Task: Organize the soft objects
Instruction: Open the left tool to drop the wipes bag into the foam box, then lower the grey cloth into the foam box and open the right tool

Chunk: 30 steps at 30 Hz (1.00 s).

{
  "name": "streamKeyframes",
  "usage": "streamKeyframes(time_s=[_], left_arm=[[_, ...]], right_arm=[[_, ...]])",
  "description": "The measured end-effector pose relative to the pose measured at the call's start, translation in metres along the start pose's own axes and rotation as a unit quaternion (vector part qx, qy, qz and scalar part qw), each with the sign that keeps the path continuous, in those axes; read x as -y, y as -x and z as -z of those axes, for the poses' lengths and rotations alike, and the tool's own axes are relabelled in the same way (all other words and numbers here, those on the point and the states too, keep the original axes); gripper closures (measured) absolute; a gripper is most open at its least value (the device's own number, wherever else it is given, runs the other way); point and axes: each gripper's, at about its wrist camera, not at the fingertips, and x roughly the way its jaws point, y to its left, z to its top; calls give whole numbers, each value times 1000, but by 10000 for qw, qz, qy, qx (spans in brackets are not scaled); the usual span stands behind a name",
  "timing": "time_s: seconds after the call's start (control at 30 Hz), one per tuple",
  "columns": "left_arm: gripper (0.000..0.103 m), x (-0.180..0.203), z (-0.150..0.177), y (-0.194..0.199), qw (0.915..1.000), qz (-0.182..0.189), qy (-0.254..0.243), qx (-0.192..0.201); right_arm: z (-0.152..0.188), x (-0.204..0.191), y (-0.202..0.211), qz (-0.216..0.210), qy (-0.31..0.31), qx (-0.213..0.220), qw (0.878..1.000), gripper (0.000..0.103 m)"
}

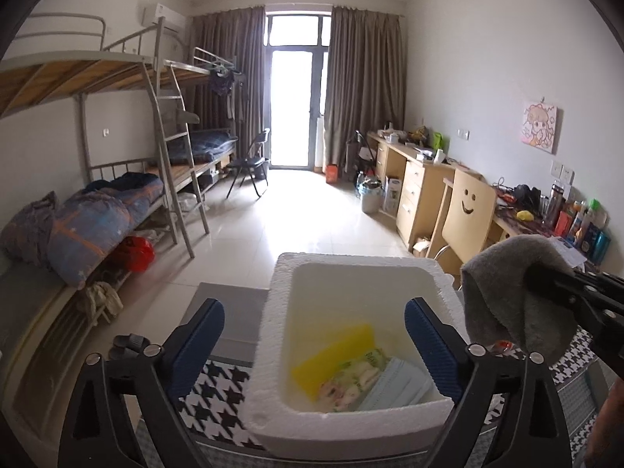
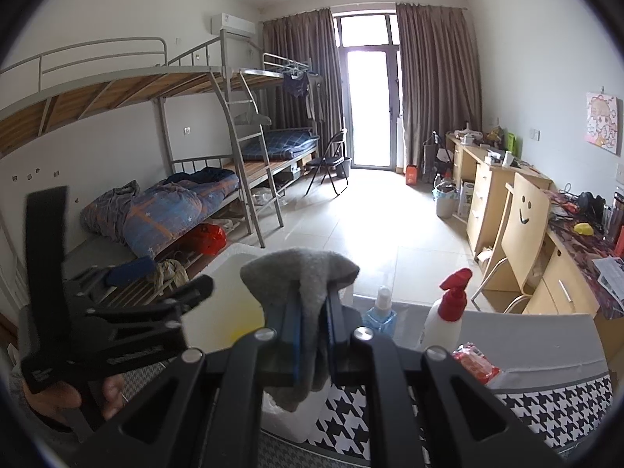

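Note:
A white foam box (image 1: 280, 335) stands on the houndstooth-patterned table. Inside lie a yellow cloth (image 1: 331, 355), a printed soft packet (image 1: 351, 384) and a blue face mask (image 1: 401, 384). My left gripper (image 1: 312, 347) is open and empty, its blue pads either side of the box's near wall. My right gripper (image 2: 314, 312) is shut on a grey cloth (image 2: 308, 277), held above the box's right edge; the cloth also shows in the left wrist view (image 1: 507, 284). The box (image 2: 226, 284) is mostly hidden behind the right gripper.
A blue-liquid bottle (image 2: 380, 312), a white spray bottle with a red trigger (image 2: 448, 308) and a red packet (image 2: 474, 362) stand on the table right of the box. Bunk beds (image 1: 117, 179) line the left wall, desks and a chair (image 1: 464, 214) the right.

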Motion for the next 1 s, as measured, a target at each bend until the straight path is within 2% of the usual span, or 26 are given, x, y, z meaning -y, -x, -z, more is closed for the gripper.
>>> streamKeyframes(time_s=[0.13, 0.5, 0.9, 1.0], left_arm=[[3, -5, 3, 5, 10000, -1, 62, 50], [3, -9, 11, 14, 9999, -126, -25, 74], [3, -24, 16, 20, 9995, -182, 250, 82], [3, -21, 19, 21, 9996, -177, 192, 61]], right_arm=[[-4, -1, -6, -102, -23, -73, 9999, 90], [-4, 1, -15, -268, -7, -186, 9995, 90], [-6, 1, -33, -305, -68, -338, 9989, 90], [-3, 2, -41, -271, -129, -407, 9987, 90]])
